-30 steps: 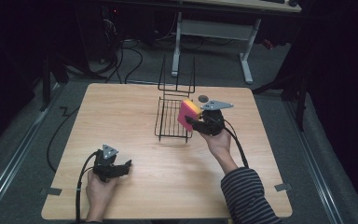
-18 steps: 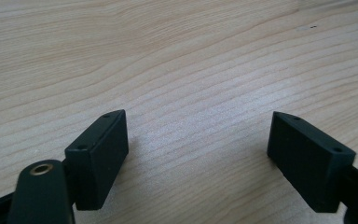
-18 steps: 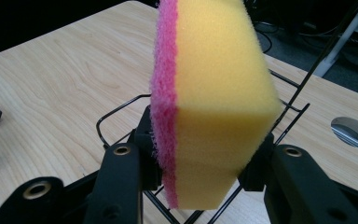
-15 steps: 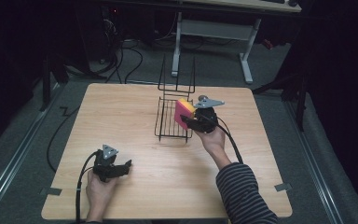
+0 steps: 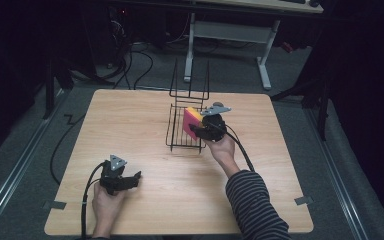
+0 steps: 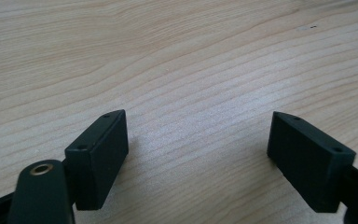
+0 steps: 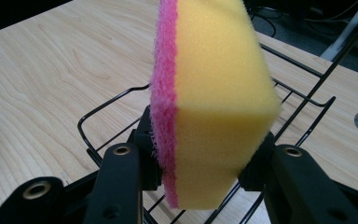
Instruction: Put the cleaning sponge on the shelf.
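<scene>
R gripper (image 5: 198, 131) fingers clamped sponge (image 5: 191, 121) above wire rack (image 5: 180, 137), not yet released; L gripper (image 5: 128, 181) fingers wide, idle on worktop (image 5: 130, 120).

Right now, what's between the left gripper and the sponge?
In the high view, bare table between the left gripper and the sponge, then the rack.
</scene>
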`<state>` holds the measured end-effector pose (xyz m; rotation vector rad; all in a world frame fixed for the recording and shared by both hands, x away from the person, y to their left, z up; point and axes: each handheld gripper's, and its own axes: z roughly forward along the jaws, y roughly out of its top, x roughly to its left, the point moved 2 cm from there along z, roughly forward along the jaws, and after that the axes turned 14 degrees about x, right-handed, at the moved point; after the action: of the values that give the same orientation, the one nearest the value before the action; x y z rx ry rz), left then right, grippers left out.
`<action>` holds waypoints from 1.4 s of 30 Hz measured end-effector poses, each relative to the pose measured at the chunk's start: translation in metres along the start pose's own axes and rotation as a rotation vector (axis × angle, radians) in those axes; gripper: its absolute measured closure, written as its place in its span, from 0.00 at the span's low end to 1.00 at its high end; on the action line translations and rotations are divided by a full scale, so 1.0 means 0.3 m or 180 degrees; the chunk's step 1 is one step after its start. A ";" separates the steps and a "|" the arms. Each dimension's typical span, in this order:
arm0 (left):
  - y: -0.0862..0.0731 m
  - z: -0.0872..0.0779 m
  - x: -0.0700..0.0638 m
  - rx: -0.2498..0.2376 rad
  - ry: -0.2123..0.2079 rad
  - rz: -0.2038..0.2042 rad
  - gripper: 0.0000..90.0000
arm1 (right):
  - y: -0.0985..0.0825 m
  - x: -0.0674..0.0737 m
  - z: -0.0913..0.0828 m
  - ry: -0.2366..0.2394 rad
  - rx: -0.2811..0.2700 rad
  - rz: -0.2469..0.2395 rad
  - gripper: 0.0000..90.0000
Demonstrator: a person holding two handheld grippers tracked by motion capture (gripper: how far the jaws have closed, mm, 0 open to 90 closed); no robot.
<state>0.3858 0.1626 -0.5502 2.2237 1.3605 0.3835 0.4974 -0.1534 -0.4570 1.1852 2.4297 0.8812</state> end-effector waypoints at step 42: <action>0.000 0.000 0.000 -0.0001 -0.0005 0.0002 0.23 | -0.015 -0.014 0.074 0.0055 0.0192 0.0065 0.49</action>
<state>0.3858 0.1626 -0.5502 2.2237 1.3589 0.3820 0.5085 -0.1501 -0.4770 1.2305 2.4784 0.8328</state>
